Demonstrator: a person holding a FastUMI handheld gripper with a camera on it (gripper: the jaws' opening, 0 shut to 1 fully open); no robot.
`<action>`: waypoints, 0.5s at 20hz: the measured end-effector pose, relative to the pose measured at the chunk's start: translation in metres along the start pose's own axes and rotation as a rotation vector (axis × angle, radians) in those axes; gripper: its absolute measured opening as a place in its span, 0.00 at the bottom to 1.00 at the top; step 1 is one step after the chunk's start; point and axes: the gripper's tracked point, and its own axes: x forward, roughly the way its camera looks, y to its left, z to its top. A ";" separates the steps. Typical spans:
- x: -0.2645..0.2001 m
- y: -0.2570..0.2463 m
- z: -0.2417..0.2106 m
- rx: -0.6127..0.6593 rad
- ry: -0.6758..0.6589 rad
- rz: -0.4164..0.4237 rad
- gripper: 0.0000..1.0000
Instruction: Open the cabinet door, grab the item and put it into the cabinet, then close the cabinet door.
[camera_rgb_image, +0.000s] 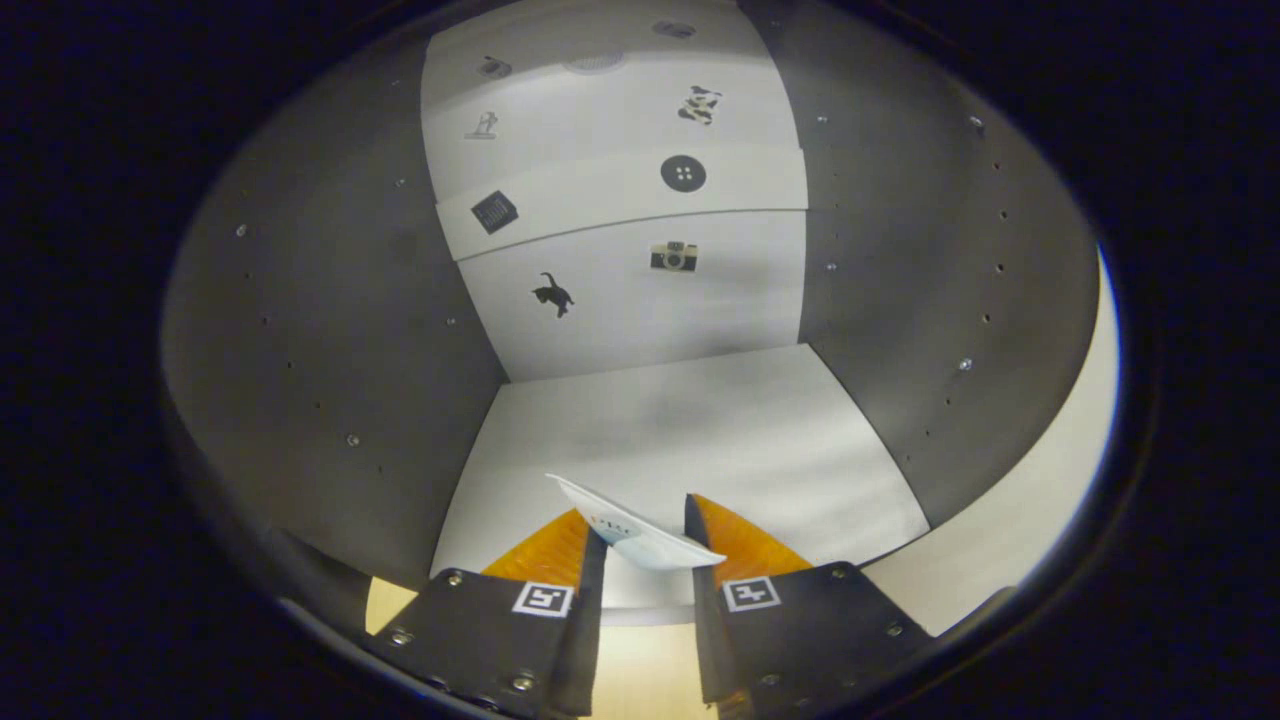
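Here the gripper (645, 535) has its fingers nearly closed, pinching a thin white card (630, 528) that lies tilted between the tips. The card hangs just above the front of the cabinet's white floor (720, 430). Beyond the card, grey side walls (330, 330) flank a white back panel (630, 300) carrying small stickers (683, 173).

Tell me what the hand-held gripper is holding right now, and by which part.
The hand-held gripper is shut on a thin white packet, both fingers pinching its near end; the rest tilts out over the cabinet floor.
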 end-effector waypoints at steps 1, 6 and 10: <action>0.001 0.000 0.000 0.003 0.005 0.002 0.42; -0.001 0.003 0.012 0.032 -0.030 0.026 0.54; -0.016 0.000 0.015 0.016 -0.070 0.028 0.66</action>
